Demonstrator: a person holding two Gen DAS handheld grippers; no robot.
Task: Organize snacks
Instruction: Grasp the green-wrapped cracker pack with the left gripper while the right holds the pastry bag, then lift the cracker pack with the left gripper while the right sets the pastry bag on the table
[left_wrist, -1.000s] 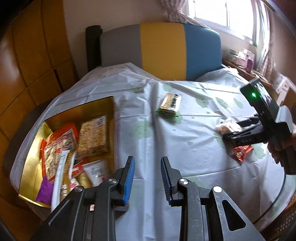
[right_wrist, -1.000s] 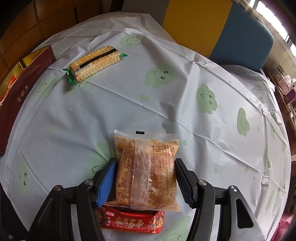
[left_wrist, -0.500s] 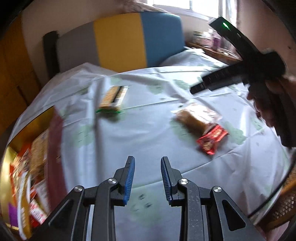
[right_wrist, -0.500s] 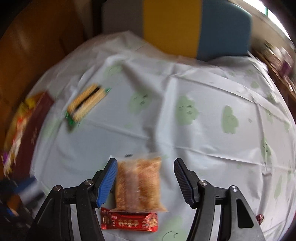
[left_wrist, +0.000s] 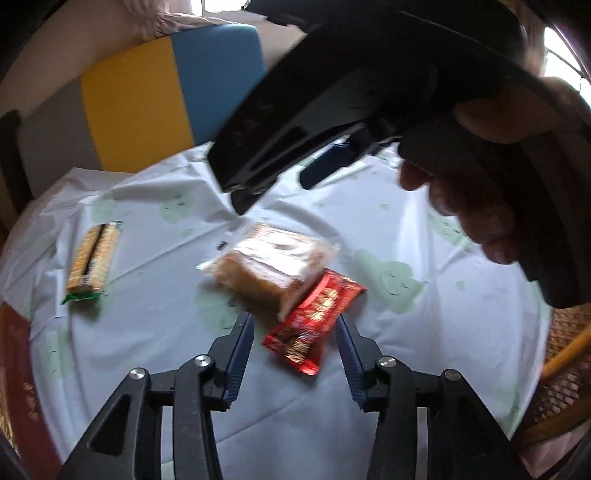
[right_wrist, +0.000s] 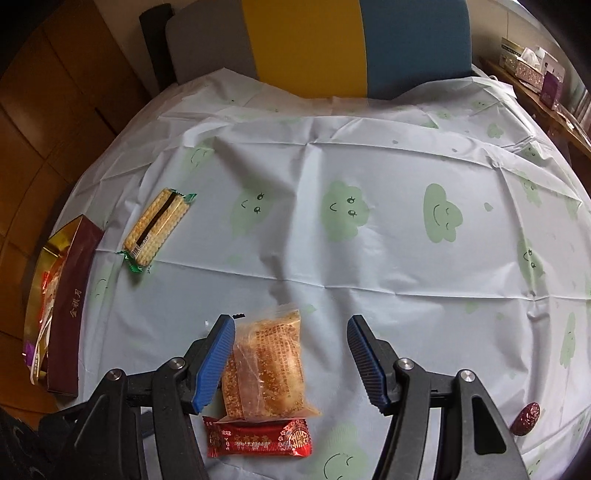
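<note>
Pale plastic sheeting printed with green smiling clouds covers the desk (right_wrist: 388, 258) in front of you. Take the clear packet of golden sesame cake (right_wrist: 267, 365) as your landmark. Your right tool (right_wrist: 290, 363) hangs over it with its blue pads apart; the packet lies between them, close against the left pad, and you are not gripping it. Touching the packet's near edge lies a red foil snack bar (right_wrist: 258, 440). Your left tool (left_wrist: 294, 354) points down at that same bar (left_wrist: 314, 321), its jaws opening and nothing pinched between them. Far left of the packet rests a green-edged pack of wafer biscuits (right_wrist: 157, 229). Further left, at the desk's edge, sits a maroon and gold box (right_wrist: 68, 314) already holding snacks. Right of the packet lies a small dark red date (right_wrist: 526, 424).
</note>
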